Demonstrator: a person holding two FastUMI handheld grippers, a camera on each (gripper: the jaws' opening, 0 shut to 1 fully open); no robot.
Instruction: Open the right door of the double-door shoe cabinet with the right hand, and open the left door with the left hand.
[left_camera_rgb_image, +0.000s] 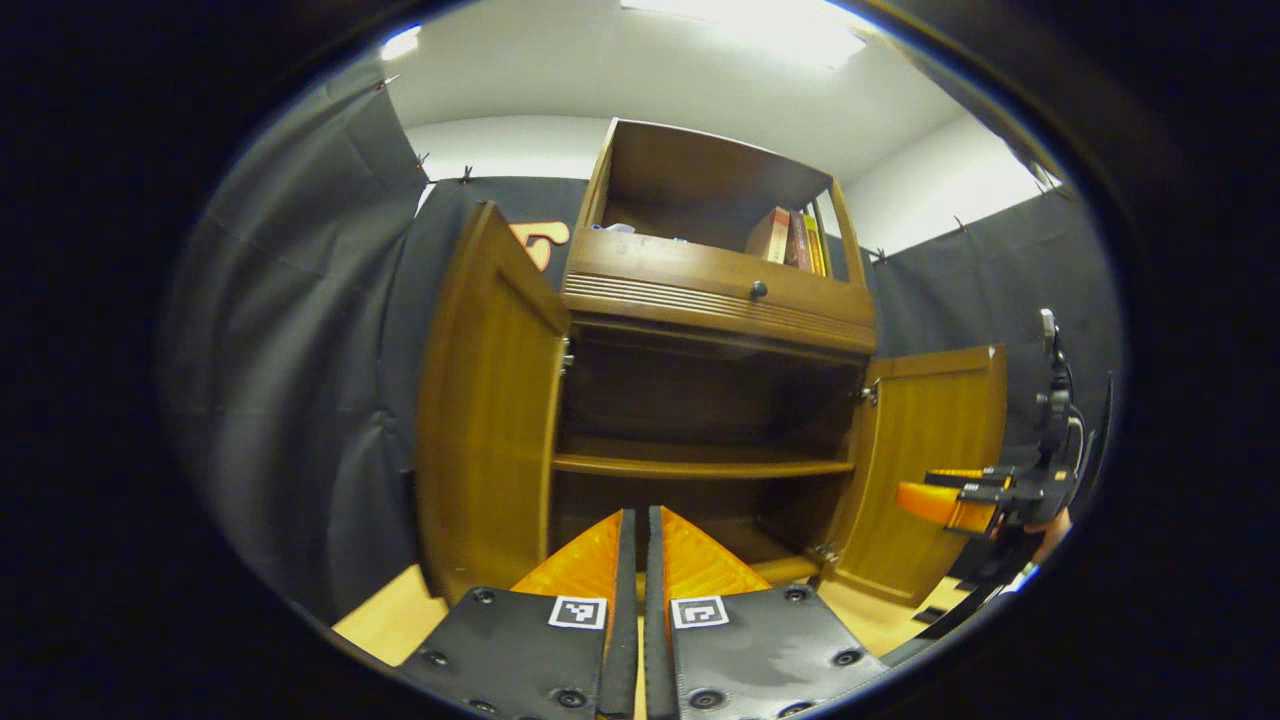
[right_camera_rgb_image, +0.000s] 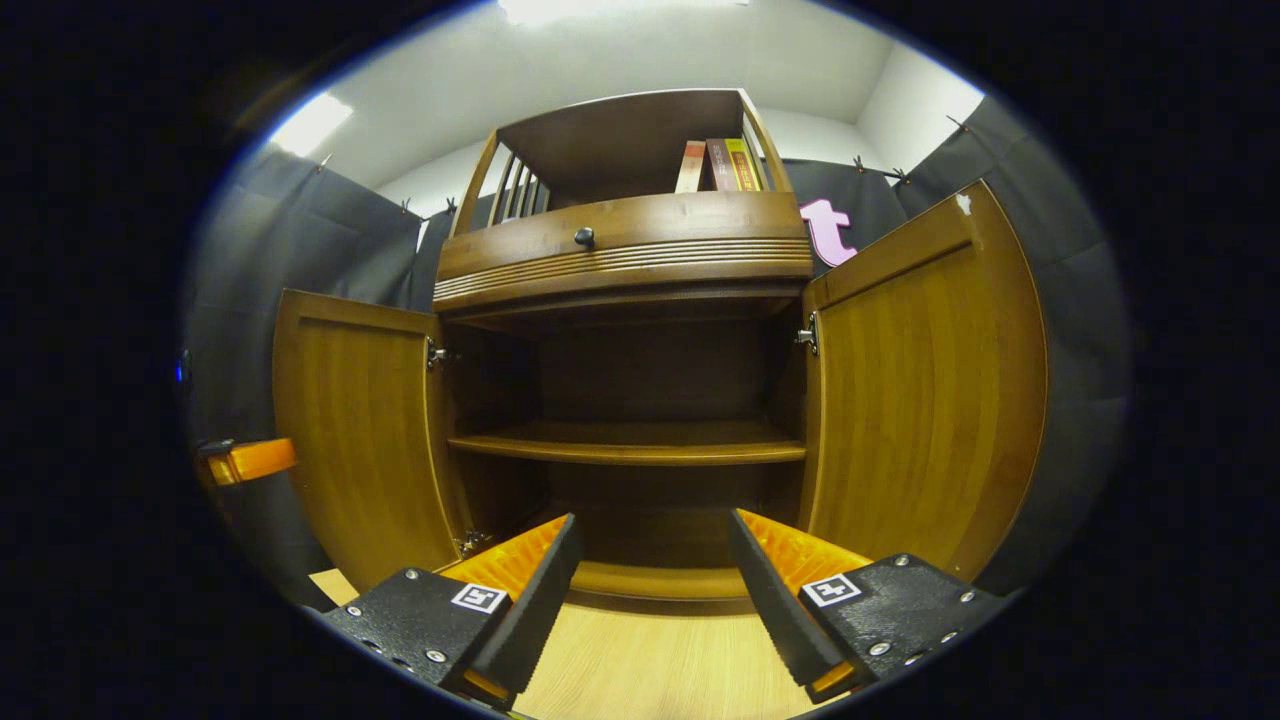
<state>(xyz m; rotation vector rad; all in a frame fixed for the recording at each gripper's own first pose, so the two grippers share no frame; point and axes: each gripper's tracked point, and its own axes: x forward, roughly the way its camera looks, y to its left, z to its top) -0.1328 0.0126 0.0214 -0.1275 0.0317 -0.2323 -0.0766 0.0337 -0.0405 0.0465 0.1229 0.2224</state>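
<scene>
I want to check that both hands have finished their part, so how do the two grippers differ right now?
The left gripper has its fingers nearly together, with a thin gap between them, while the right gripper has its fingers spread wide apart. The left gripper points at the cabinet from nearer the left door; the right gripper points at the middle shelf, nearer the right door. Both are empty, clear of the doors, and both doors are open.
</scene>
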